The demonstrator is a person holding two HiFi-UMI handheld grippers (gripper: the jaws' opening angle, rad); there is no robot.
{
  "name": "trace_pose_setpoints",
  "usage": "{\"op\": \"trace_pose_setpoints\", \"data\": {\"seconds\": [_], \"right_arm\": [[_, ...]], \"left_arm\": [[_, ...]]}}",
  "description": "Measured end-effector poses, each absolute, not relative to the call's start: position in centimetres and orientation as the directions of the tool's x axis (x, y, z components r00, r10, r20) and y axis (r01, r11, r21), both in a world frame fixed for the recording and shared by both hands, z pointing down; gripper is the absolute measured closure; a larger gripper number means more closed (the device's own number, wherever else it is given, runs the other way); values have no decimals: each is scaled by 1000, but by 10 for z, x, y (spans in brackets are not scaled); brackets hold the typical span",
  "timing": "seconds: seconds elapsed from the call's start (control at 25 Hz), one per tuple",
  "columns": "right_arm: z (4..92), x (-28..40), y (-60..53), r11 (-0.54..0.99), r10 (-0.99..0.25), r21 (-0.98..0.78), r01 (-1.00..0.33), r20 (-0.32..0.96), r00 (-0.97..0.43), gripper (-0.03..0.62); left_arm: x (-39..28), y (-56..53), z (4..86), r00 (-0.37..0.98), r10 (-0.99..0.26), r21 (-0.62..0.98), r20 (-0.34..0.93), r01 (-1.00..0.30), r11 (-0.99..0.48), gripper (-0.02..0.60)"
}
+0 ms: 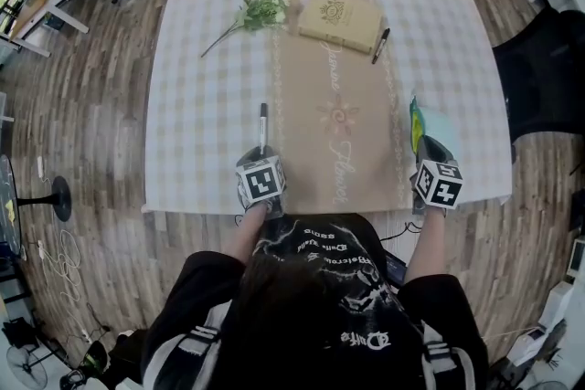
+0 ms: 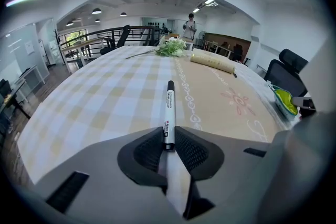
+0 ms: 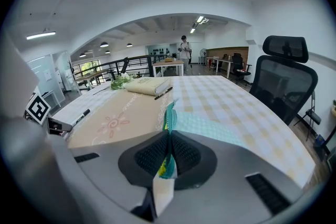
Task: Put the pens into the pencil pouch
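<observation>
The marker pen (image 2: 169,107) lies on the desk (image 1: 192,105) just left of the beige runner (image 1: 338,96), with the left gripper (image 2: 168,136) clamped on its near end, likely to lift it. Just right of the runner, at the near edge, the right gripper (image 3: 169,139) pinches the pencil pouch (image 3: 202,126) by its rim, probably to steady its mouth. A second pen (image 1: 380,46) waits at the runner's far right beside a book (image 1: 340,21); flowers (image 1: 260,9) lie off its far left. The way across the runner looks open.

Wears black tee with white gothic print, black jacket with white-striped sleeves. Left gripper (image 2: 168,140) and right gripper (image 3: 169,153): grey moulded shells, black ribbed pads (image 2: 192,152), black-and-white square-marker cube (image 1: 260,184) atop each
</observation>
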State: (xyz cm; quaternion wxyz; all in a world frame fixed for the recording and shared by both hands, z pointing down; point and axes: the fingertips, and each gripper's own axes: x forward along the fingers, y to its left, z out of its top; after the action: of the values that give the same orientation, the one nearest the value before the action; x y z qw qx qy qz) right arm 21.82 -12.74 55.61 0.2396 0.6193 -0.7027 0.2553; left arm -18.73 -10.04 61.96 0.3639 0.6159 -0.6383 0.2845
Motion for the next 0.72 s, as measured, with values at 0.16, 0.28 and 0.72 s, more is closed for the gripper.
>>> {"op": "trace_pose_setpoints", "data": {"seconds": [0.16, 0.28, 0.72], "right_arm": [[555, 219, -126, 100, -750, -61, -993, 651, -116, 566], [556, 219, -125, 100, -751, -61, -993, 650, -115, 566], [553, 208, -127, 129, -747, -41, -991, 653, -124, 566]], "left_arm": [[-187, -101, 622, 46, -587, 106, 808, -992, 68, 497], [-186, -101, 623, 61, -590, 122, 805, -990, 65, 497], [-152, -101, 586, 222, -613, 245, 758, -968, -49, 499]]}}
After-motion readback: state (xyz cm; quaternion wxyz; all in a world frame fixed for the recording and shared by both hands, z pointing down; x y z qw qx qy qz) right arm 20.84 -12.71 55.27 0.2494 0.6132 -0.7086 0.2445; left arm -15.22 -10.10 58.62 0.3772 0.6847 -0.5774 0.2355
